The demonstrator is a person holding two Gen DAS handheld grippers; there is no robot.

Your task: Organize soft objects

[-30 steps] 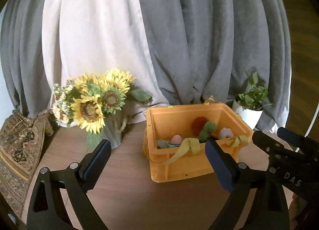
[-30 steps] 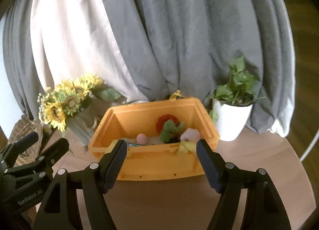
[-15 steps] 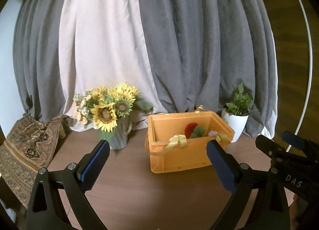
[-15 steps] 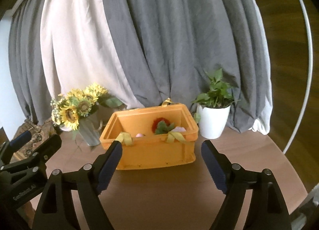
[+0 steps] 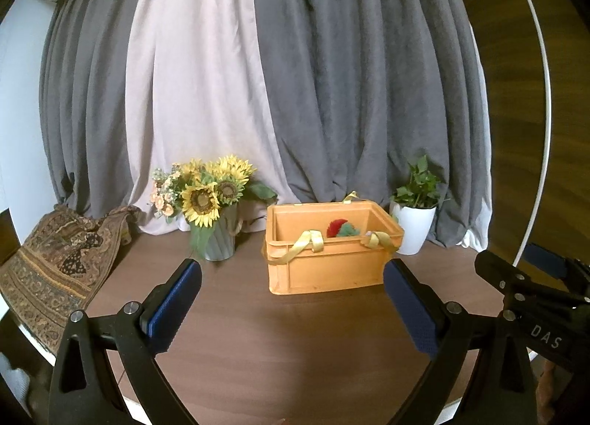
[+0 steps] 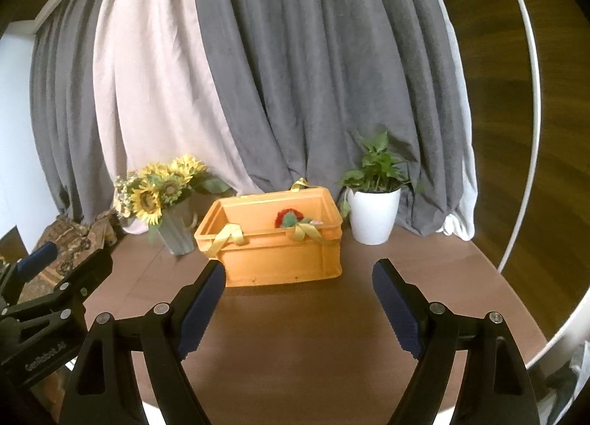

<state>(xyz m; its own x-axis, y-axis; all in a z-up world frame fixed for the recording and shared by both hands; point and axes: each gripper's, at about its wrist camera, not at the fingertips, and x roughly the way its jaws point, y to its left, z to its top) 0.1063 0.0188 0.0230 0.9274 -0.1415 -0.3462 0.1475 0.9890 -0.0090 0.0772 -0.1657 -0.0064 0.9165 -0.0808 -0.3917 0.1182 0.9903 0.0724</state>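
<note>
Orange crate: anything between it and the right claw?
Nothing. In the right wrist view only bare brown table separates the open right claw from the orange crate.

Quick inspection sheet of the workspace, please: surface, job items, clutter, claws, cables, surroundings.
Surface: round brown table, bare in front.
Job's things: orange crate holding red and green soft toys; yellow ribbons over its rim.
Clutter: sunflower vase, potted plant, patterned cloth.
Claws: left claw and right claw open, holding nothing.
Cables: nothing seen.
Surroundings: grey and pale curtains.
</note>
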